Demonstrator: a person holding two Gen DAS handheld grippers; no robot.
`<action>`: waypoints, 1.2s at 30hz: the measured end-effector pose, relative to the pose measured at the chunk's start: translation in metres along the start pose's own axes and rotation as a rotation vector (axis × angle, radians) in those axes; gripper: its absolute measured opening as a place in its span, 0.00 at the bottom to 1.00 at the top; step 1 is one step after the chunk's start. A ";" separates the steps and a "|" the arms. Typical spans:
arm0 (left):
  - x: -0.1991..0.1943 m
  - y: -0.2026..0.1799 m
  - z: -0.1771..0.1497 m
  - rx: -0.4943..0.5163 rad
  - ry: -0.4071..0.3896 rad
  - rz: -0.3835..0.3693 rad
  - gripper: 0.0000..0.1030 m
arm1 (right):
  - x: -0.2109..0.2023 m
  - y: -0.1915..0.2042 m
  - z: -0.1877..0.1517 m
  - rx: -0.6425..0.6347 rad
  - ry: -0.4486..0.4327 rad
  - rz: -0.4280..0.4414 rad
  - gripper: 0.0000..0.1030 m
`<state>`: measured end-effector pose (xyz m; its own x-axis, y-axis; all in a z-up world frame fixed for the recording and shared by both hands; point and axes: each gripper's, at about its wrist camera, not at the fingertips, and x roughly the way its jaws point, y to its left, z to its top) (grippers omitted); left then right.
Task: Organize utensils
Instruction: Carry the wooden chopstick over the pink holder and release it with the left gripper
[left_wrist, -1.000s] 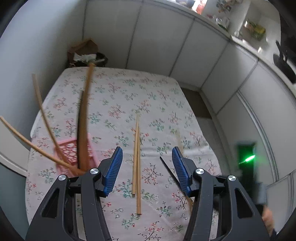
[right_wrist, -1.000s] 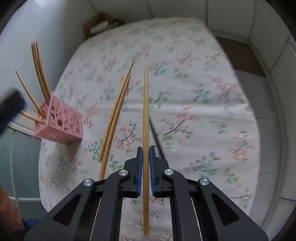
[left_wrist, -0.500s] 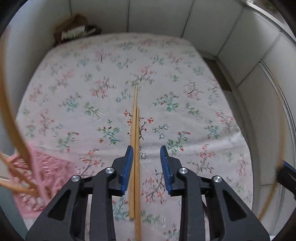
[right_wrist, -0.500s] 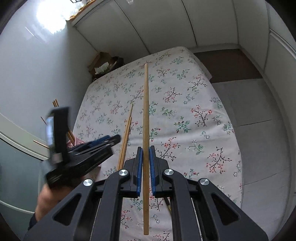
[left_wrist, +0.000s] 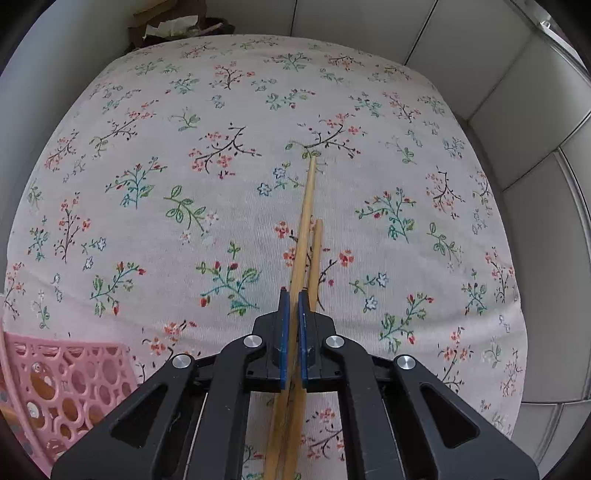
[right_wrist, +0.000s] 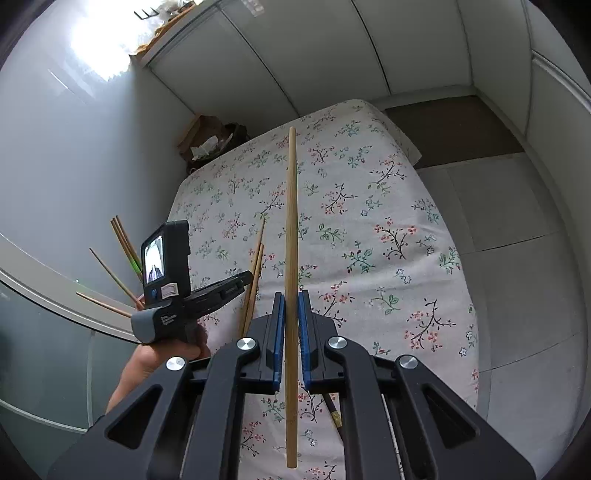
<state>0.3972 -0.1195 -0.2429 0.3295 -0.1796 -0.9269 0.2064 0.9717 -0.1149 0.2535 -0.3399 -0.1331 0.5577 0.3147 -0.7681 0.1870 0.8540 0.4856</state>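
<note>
Bamboo chopstick (right_wrist: 291, 258) clamped in right gripper (right_wrist: 291, 306), long axis running straight ahead above the floral cloth (right_wrist: 388, 229). Left gripper (left_wrist: 290, 301) (jaws just closing) pinches one of two chopsticks (left_wrist: 304, 225) on the cloth, tips pointing away; pink holder (left_wrist: 62, 384) sits at its left.

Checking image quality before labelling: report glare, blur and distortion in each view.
Left wrist view: sharp, evenly lit, fisheye bulges the floral cloth, dark corners. Right wrist view: blown-out glare on the wall upper left, held chopstick sharp, wall panels curve.
</note>
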 end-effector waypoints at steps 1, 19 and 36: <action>0.000 -0.001 0.000 0.003 0.000 0.004 0.04 | 0.001 0.000 0.000 0.000 0.002 0.000 0.07; 0.002 -0.028 0.011 0.156 -0.050 0.066 0.06 | 0.003 0.001 -0.003 -0.014 -0.001 -0.023 0.07; -0.196 0.052 -0.026 0.045 -0.755 -0.201 0.06 | -0.024 0.037 -0.007 -0.121 -0.207 0.070 0.07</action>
<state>0.3195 -0.0294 -0.0769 0.8158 -0.4231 -0.3942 0.3607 0.9051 -0.2251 0.2412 -0.3128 -0.1000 0.7219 0.2937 -0.6266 0.0512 0.8803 0.4716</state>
